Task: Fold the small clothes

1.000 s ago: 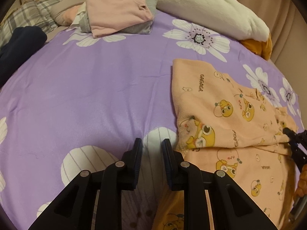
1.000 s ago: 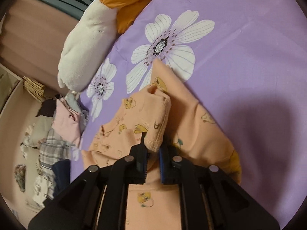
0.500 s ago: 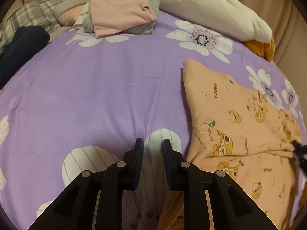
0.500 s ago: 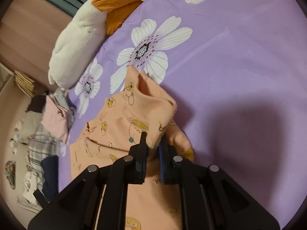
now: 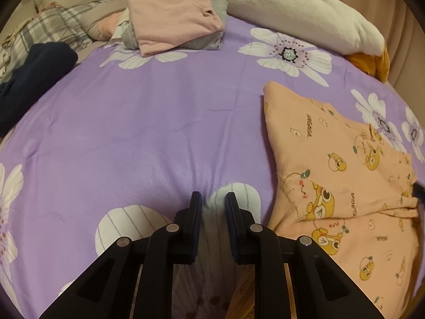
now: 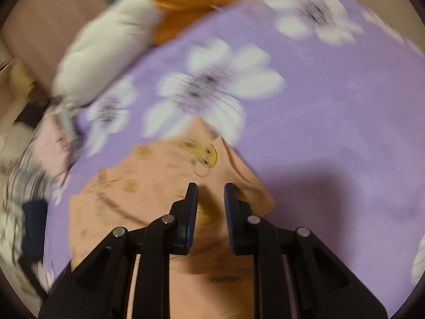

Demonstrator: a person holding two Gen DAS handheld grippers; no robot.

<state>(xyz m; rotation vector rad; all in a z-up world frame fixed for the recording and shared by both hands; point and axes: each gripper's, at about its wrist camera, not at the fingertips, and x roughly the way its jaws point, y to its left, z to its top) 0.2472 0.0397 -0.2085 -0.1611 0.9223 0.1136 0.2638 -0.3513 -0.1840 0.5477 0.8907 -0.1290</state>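
Note:
An orange child's top (image 5: 345,175) printed with yellow cartoon figures lies partly folded on the purple flowered bedspread (image 5: 132,133), at the right of the left wrist view. My left gripper (image 5: 212,199) hovers over the bedspread just left of the top's hem, open with nothing between its fingers. In the blurred right wrist view the same top (image 6: 159,180) lies flat under my right gripper (image 6: 210,188). Its jaws stand apart and no cloth is pinched between them.
A folded stack with a pink garment (image 5: 175,18) on top sits at the far side of the bed. A white plush cushion (image 5: 300,13) with an orange part lies beside it. A navy garment (image 5: 34,71) and plaid cloth (image 5: 53,29) lie at the left.
My right gripper held a raised fold of the orange top; it has let go, its jaws have parted, and the fold lies flat. The left gripper has stayed put.

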